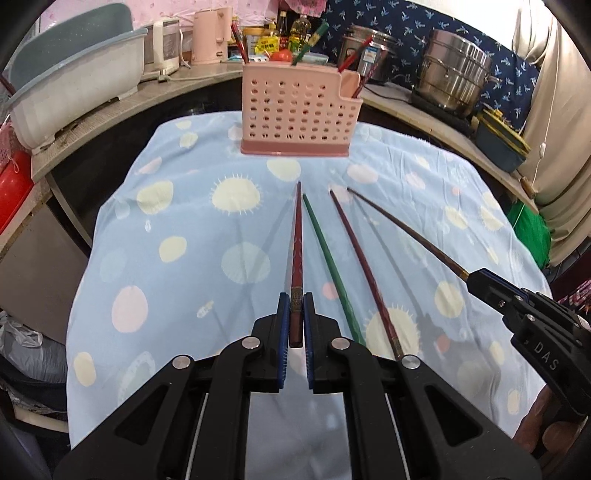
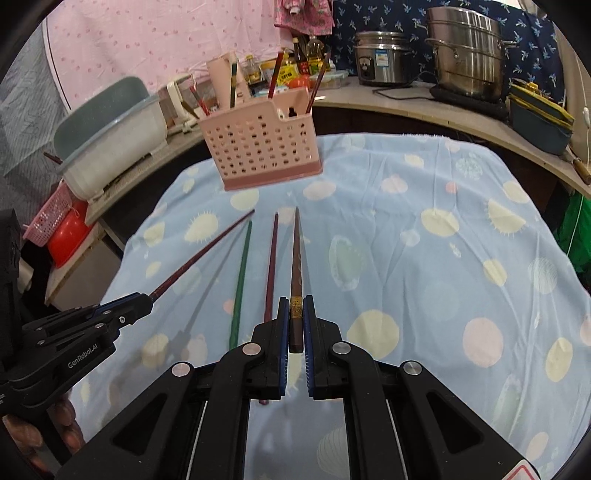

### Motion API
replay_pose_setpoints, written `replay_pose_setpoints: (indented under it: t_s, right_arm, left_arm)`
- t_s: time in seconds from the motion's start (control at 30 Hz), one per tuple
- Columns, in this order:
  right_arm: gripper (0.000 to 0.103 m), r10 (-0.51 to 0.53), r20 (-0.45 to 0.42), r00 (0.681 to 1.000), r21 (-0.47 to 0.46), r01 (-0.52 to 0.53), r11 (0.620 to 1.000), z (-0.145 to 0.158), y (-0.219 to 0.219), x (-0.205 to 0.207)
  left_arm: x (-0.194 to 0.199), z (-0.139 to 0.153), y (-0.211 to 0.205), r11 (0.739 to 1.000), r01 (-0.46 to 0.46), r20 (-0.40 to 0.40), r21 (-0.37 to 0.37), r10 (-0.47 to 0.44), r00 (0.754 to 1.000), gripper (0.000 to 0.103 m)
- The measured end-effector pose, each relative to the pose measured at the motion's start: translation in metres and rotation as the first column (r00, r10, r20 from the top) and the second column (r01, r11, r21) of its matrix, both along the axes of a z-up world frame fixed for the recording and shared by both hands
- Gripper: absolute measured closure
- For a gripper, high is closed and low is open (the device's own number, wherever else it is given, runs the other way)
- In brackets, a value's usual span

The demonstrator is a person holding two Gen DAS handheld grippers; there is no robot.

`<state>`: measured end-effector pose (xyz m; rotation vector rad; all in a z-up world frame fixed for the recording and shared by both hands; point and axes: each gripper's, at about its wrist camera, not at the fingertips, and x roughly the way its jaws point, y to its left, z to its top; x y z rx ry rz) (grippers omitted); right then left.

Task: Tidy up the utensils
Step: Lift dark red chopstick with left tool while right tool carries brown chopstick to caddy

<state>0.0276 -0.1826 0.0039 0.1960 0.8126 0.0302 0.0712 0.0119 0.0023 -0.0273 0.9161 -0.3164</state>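
My left gripper (image 1: 296, 301) is shut on the butt of a dark red chopstick (image 1: 297, 243), held above the cloth and pointing at the pink perforated utensil holder (image 1: 299, 114). My right gripper (image 2: 296, 304) is shut on a brown chopstick (image 2: 296, 258), also lifted. A green chopstick (image 1: 327, 258) and a maroon chopstick (image 1: 364, 273) lie on the cloth between the two grippers. In the right wrist view the left gripper (image 2: 146, 301) holds its chopstick (image 2: 207, 249), with the green (image 2: 242, 273) and maroon (image 2: 271, 266) ones beside it. The holder (image 2: 262, 147) has several chopsticks standing in it.
The table wears a light blue dotted cloth (image 1: 184, 229). A counter behind carries a grey-blue dish tub (image 1: 74, 74), a pink kettle (image 1: 212, 35), bottles, a rice cooker (image 2: 382, 57) and a steel pot (image 2: 469, 51). A red basin (image 2: 66, 240) sits at left.
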Motion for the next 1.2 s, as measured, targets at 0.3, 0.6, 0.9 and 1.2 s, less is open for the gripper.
replay_pose_setpoints:
  t_s: [0.3, 0.6, 0.9, 1.2]
  right_arm:
    - [0.096, 0.003, 0.102, 0.995, -0.002, -0.003, 1.000, 0.055, -0.002, 0.017]
    - [0.096, 0.002, 0.201, 0.980, -0.016, 0.002, 1.000, 0.108, -0.007, 0.047]
    - [0.096, 0.037, 0.286, 0.958, -0.024, -0.032, 0.999, 0.161, -0.002, 0.088]
    - [0.096, 0.053, 0.400, 0.915, -0.032, -0.044, 0.999, 0.226, 0.009, 0.145]
  left_arm:
    - [0.018, 0.042, -0.002, 1.000, -0.007, 0.067, -0.015, 0.008, 0.998, 0.096]
    - [0.050, 0.079, 0.002, 0.999, -0.028, 0.116, -0.027, 0.031, 0.993, 0.096]
    - [0.091, 0.121, 0.011, 0.998, -0.033, 0.181, -0.044, 0.041, 0.983, 0.096]
    - [0.134, 0.186, 0.014, 0.997, -0.037, 0.303, -0.063, 0.054, 0.951, 0.096]
